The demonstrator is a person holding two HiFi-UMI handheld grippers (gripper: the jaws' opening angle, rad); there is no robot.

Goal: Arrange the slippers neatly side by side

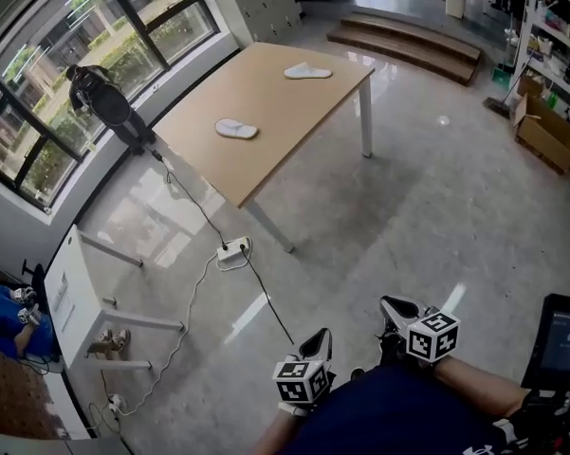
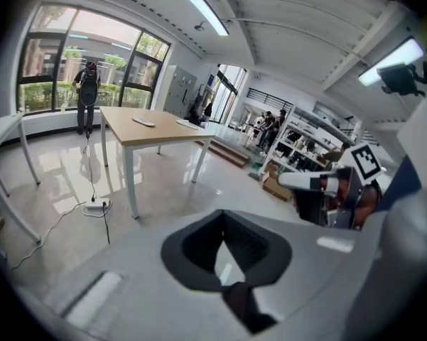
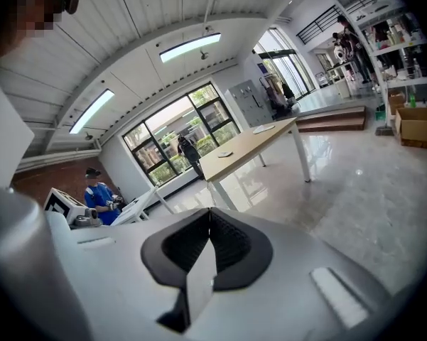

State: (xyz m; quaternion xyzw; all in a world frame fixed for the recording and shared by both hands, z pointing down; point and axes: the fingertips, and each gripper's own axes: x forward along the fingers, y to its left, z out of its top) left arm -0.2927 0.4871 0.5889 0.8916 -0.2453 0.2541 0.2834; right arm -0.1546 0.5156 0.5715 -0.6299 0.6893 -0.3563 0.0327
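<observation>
Two white slippers lie apart on a wooden table (image 1: 266,93) far ahead: one slipper (image 1: 236,129) near the table's middle, the other slipper (image 1: 307,71) toward its far end. The same pair shows small on the tabletop in the left gripper view, as the nearer slipper (image 2: 143,122) and the farther slipper (image 2: 187,124). My left gripper (image 1: 316,342) and right gripper (image 1: 396,307) hang low at the bottom of the head view, well short of the table. Both are shut with nothing between the jaws. The right gripper view shows the table (image 3: 249,144) in the distance.
A power strip (image 1: 232,249) with trailing cables lies on the glossy floor before the table. A white table (image 1: 81,297) stands at left. A person (image 1: 104,102) stands by the windows. Steps (image 1: 408,41), shelves and a cardboard box (image 1: 545,131) are at the far right.
</observation>
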